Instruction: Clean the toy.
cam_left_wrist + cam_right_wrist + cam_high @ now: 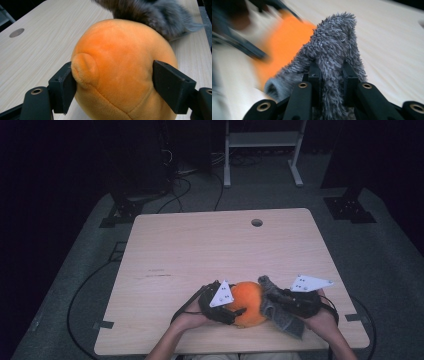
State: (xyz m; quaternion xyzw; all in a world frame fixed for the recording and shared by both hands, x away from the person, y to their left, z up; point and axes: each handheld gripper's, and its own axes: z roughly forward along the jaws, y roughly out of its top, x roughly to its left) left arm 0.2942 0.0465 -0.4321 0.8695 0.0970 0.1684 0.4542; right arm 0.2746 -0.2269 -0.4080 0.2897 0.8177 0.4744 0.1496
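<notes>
Left hand-held gripper (112, 82) clamps a round orange plush (120, 72) (velvety, seamed); right hand-held gripper (332, 77) pinches shaggy grey cloth (334, 50).

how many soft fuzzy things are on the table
2. An orange plush ball sits near the table's front edge, gripped by the left tongs. A grey shaggy cloth lies against its right side, pinched in the right tongs. Nothing else seems hidden.

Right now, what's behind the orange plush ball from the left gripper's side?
A grey fuzzy cloth lies just behind the orange plush ball, pinched in the right gripper. The ball hides the cloth's lower part.
</notes>
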